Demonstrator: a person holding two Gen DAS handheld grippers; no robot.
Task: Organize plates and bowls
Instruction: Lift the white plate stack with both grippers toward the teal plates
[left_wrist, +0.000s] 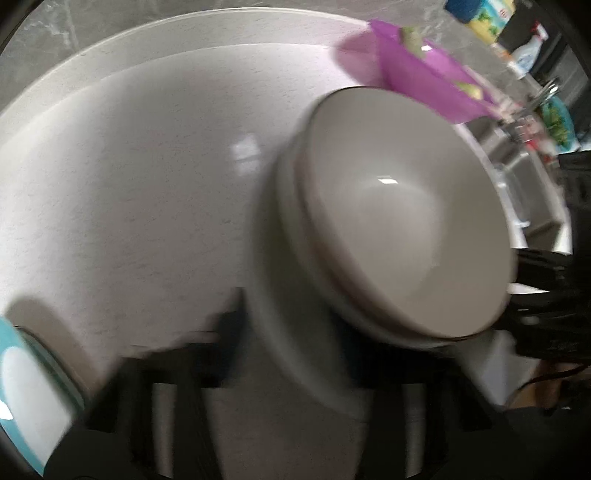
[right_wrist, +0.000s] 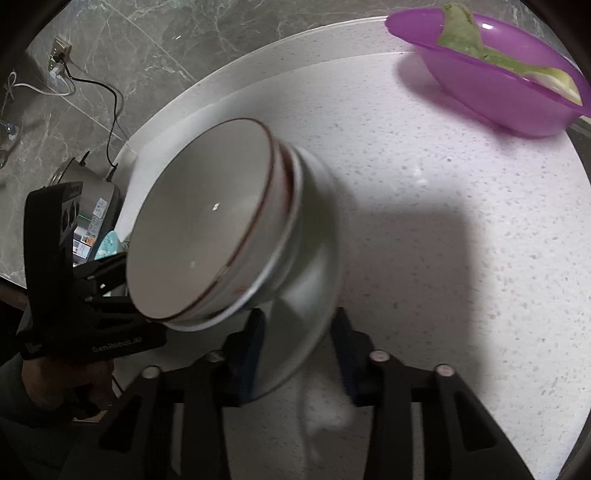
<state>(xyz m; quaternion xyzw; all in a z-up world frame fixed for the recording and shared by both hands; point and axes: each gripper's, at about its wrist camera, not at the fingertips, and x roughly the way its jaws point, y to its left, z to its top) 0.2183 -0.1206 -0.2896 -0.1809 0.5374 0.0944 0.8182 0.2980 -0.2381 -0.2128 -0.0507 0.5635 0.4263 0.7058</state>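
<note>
A stack of white bowls (left_wrist: 406, 221) sits tilted on a white plate (left_wrist: 273, 280) over the white speckled countertop (left_wrist: 129, 184). The top bowl (right_wrist: 199, 229) has a thin brown rim. In the blurred left wrist view, my left gripper (left_wrist: 295, 354) is shut on the near edge of the plate. The right gripper (left_wrist: 528, 291) shows as black fingers at the stack's right side. In the right wrist view, my right gripper (right_wrist: 299, 354) is shut on the plate (right_wrist: 310, 288), blue pads either side of its rim. The left gripper (right_wrist: 122, 284) reaches in behind the bowls from the left.
A purple basin (right_wrist: 491, 92) with green peelings stands at the counter's far right. A teal-rimmed dish (left_wrist: 22, 387) lies at the lower left. A sink with a tap (left_wrist: 546, 88) and a spray bottle (left_wrist: 528, 51) lie beyond. A metal appliance (right_wrist: 92, 184) and cables sit past the counter's left edge.
</note>
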